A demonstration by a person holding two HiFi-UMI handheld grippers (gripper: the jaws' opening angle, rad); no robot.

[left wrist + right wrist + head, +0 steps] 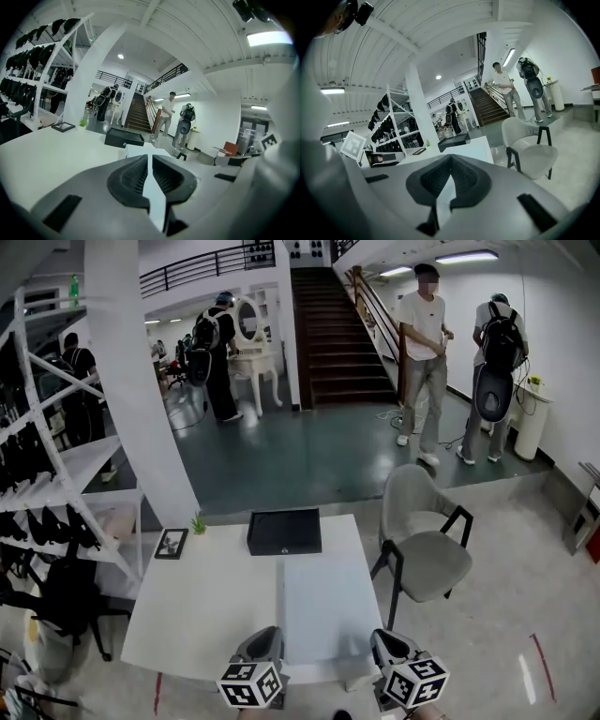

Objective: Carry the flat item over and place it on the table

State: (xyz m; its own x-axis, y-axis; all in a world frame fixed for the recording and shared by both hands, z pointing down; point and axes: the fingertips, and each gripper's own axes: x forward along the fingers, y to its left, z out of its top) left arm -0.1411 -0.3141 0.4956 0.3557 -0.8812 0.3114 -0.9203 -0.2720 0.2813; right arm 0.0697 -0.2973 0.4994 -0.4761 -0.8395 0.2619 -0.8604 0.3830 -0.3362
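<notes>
The left tongs (266, 641) and right tongs (385, 645) are each pinched shut on the flat white board's (323, 601) near edge, one per corner - probably to keep it level. It sits lower centre, apparently lying on the worktop (197, 606).

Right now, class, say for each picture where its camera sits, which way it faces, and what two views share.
Head view: on the person's head, steeply down onto the table and flat panel; left gripper and right gripper show below.
Left gripper view: on the left gripper, looking along its jaws, shut on the panel, across the table.
Right gripper view: on the right gripper, likewise; jaws shut on the panel, chair at right.
Shared: all show the black box.
</notes>
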